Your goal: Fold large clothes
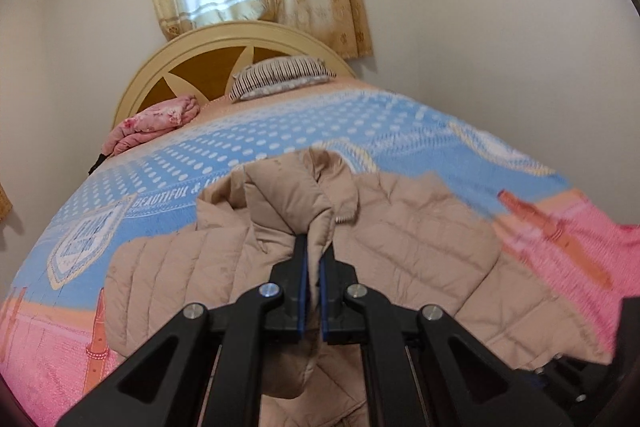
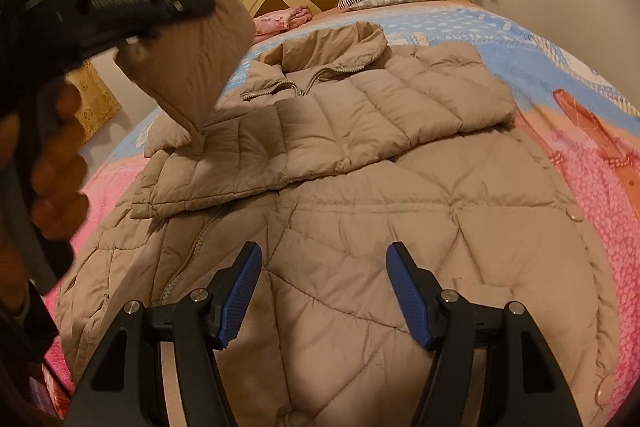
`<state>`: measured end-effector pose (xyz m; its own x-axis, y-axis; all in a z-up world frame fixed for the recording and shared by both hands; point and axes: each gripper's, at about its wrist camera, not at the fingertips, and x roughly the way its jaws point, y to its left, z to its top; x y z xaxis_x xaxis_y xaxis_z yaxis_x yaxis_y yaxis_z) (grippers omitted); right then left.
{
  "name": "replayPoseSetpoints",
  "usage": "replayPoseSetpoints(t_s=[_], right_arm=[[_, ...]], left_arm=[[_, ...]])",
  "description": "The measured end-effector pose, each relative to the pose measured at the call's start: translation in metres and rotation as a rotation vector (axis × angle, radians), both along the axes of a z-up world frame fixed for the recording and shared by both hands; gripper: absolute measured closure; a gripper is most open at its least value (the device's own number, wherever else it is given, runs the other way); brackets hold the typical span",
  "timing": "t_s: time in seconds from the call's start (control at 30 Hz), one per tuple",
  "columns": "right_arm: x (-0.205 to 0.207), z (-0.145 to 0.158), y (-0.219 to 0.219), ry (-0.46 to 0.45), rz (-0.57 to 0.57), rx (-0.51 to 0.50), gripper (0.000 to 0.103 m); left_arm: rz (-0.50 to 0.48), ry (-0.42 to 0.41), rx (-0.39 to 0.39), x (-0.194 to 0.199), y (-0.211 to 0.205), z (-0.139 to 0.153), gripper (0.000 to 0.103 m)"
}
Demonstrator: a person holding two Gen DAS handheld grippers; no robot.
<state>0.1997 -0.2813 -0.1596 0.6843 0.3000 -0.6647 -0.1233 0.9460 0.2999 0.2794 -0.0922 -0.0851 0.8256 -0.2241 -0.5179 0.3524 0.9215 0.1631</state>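
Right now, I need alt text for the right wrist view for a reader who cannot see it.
A beige puffer coat lies spread on a bed, one sleeve already folded across its chest. The left gripper, jaws shut, holds the other sleeve raised at upper left. The right gripper hovers open above the coat's lower half.

The left black two-finger gripper with blue pads [image 1: 314,259] is clamped tight on a fold of the beige quilted puffer jacket's sleeve [image 2: 192,67], held raised and angled downward. The person's left hand [image 2: 60,163] wraps its handle, fingers curled. The right black gripper with blue ribbed pads [image 2: 324,291] stands with jaws wide apart, gripping nothing.
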Motion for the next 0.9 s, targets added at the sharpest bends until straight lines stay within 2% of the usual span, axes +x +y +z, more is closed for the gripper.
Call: replayPoseSetpoints(t_s=[0.17, 0.33, 0.47, 0.57, 0.6, 0.63, 0.67, 0.7, 0.73, 0.77, 0.83, 0.9], right_arm=[[-0.001, -0.005, 0.002, 0.005, 0.004, -0.001, 0.037], [-0.002, -0.007, -0.001, 0.005, 0.005, 0.017, 0.035], [0.000, -0.009, 0.002, 0.012, 0.006, 0.002, 0.034], [0.000, -0.009, 0.002, 0.011, 0.009, -0.002, 0.033], [0.000, -0.009, 0.002, 0.010, 0.008, 0.003, 0.033], [0.000, -0.009, 0.002, 0.010, 0.008, 0.010, 0.033], [0.000, -0.010, 0.001, 0.010, 0.007, 0.016, 0.033], [0.000, -0.010, 0.000, 0.010, 0.005, 0.023, 0.033], [0.000, -0.010, -0.001, 0.009, 0.005, 0.026, 0.033], [0.000, -0.010, -0.001, 0.009, 0.005, 0.027, 0.033], [0.000, -0.010, 0.001, 0.010, 0.004, 0.021, 0.033], [-0.001, -0.009, 0.001, 0.004, 0.002, 0.019, 0.033]], left_arm=[[-0.002, 0.046, 0.022, 0.011, -0.010, -0.025, 0.098], [-0.047, 0.081, 0.025, 0.014, -0.019, -0.045, 0.097], [-0.090, 0.115, 0.017, 0.010, -0.027, -0.050, 0.091], [-0.123, 0.124, -0.009, 0.001, -0.029, -0.039, 0.085], [-0.139, 0.107, -0.028, -0.004, -0.026, -0.031, 0.074], [-0.148, 0.092, -0.040, -0.008, -0.024, -0.026, 0.056], [-0.154, 0.052, -0.062, -0.016, -0.018, -0.012, 0.045], [-0.151, 0.006, -0.083, -0.024, -0.011, -0.001, 0.029], [-0.148, -0.033, -0.091, -0.028, -0.004, 0.007, 0.023], [-0.144, -0.066, -0.088, -0.032, 0.002, 0.014, 0.023], [-0.119, -0.077, -0.069, -0.029, 0.014, 0.017, 0.023], [-0.042, -0.080, 0.001, -0.017, 0.026, 0.007, 0.023]])
